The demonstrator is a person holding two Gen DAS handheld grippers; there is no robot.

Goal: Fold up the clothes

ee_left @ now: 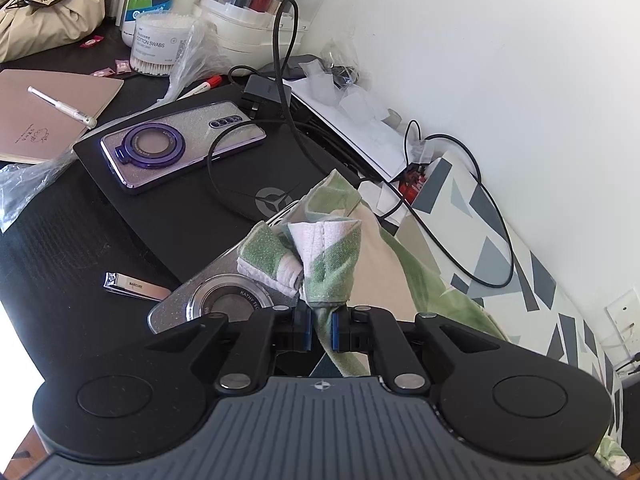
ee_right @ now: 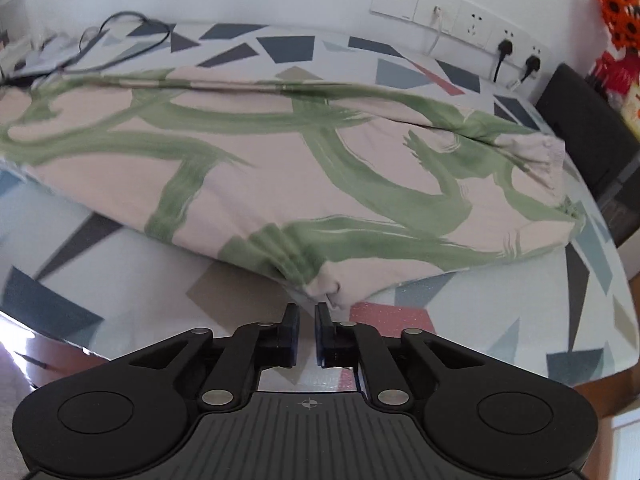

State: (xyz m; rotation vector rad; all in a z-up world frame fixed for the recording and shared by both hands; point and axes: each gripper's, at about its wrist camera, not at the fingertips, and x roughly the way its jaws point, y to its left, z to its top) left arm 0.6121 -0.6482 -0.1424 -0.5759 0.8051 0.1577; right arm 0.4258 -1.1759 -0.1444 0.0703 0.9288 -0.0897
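Observation:
The garment is pale pink cloth with green brush strokes, lying folded over on the patterned bed sheet. My left gripper is shut on a bunched corner of the garment and holds it above the black desk. My right gripper stands just in front of the garment's near corner; its jaws are a narrow gap apart with no cloth between them.
The black desk holds a laptop, a phone, a phone case, nail clippers, a notebook, cables and jars. A wall with sockets is behind the bed. A dark chair stands at right.

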